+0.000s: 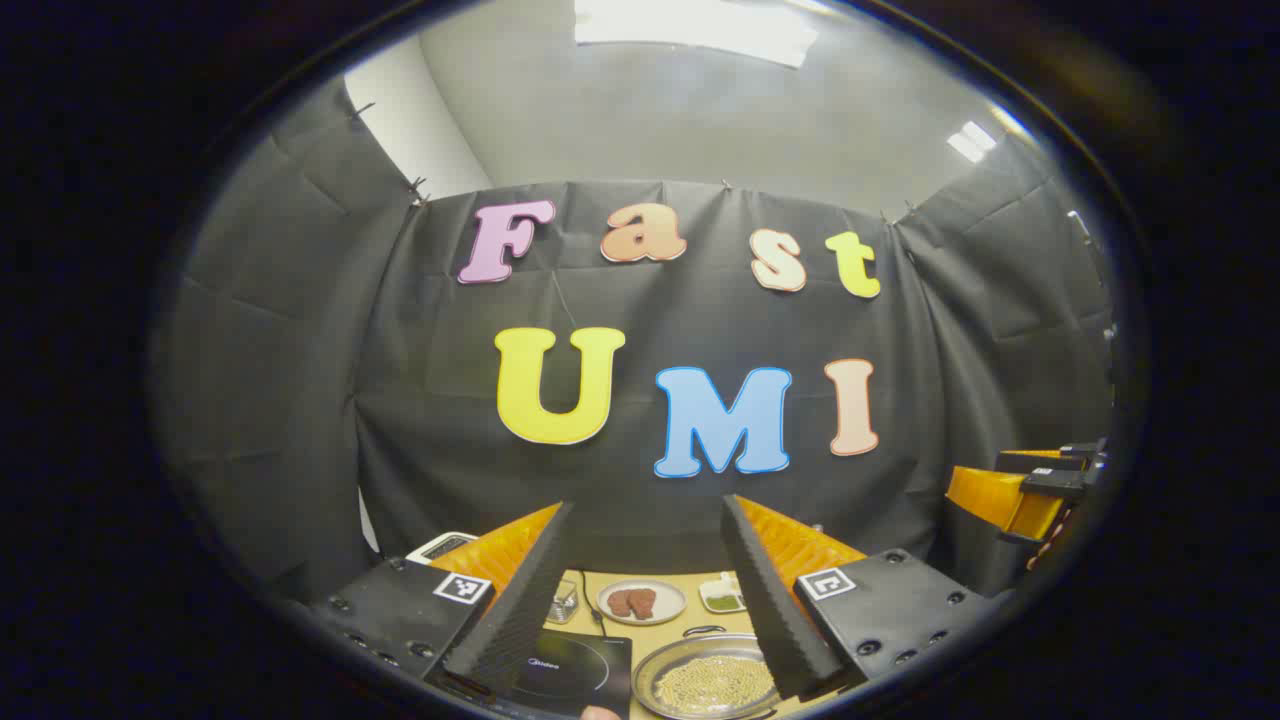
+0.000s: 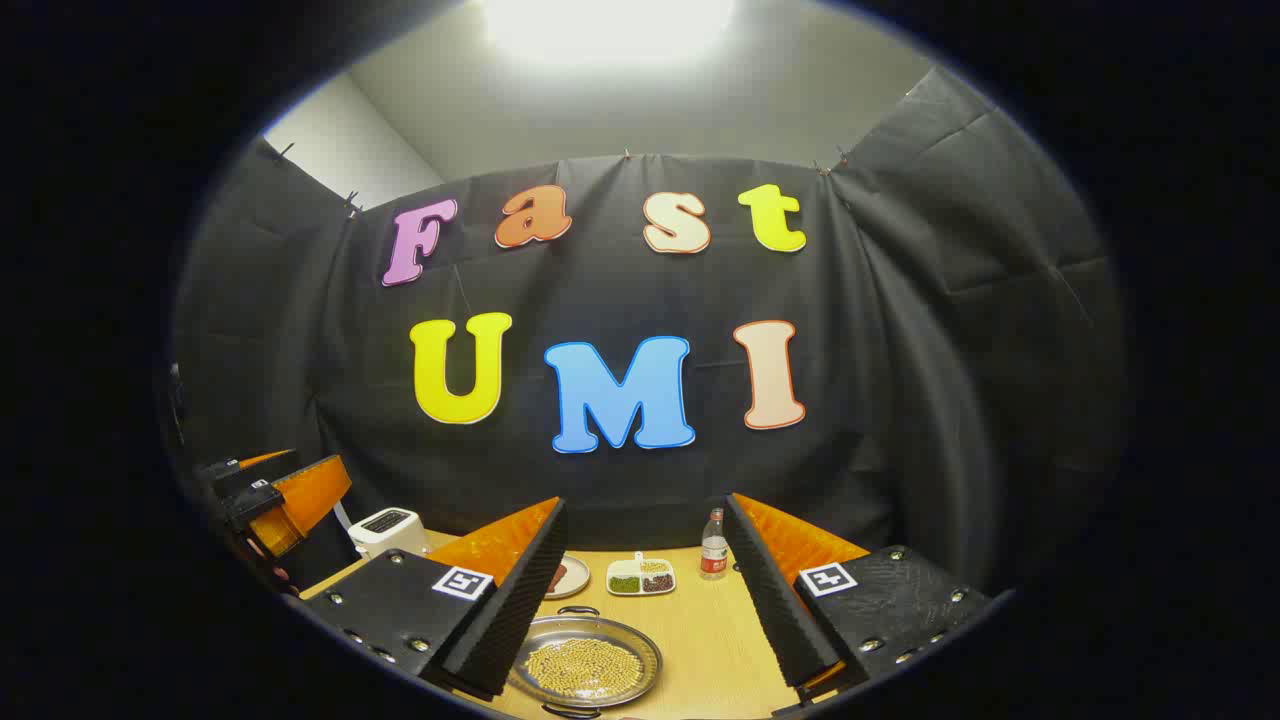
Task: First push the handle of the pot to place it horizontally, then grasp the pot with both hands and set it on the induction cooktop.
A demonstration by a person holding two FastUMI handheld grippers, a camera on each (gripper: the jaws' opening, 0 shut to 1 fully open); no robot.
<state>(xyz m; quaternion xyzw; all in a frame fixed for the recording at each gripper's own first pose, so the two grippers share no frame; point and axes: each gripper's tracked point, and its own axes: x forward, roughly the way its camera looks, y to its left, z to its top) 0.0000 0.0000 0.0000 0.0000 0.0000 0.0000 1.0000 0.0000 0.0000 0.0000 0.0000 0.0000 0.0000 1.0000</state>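
The pot [image 1: 648, 668] is a shallow metal pan full of yellow beans with small loop handles. In the left gripper view it sits on the wooden table just right of the black induction cooktop [image 1: 570, 672]. The right gripper view shows the same pot [image 2: 642, 652] low and centre, one loop handle [image 2: 578, 608] on its far rim. My left gripper [image 1: 648, 505] is open, held well above the table with nothing between its fingers. My right gripper [image 2: 646, 500] is open too, raised above the pot and apart from it.
Behind the pot are a plate of meat [image 1: 640, 602], a divided snack dish [image 2: 640, 577] and a water bottle [image 2: 713, 545]. A white toaster [image 2: 388, 530] stands at the back left. The other gripper shows at each view's edge [image 1: 1030, 490] [image 2: 270, 495].
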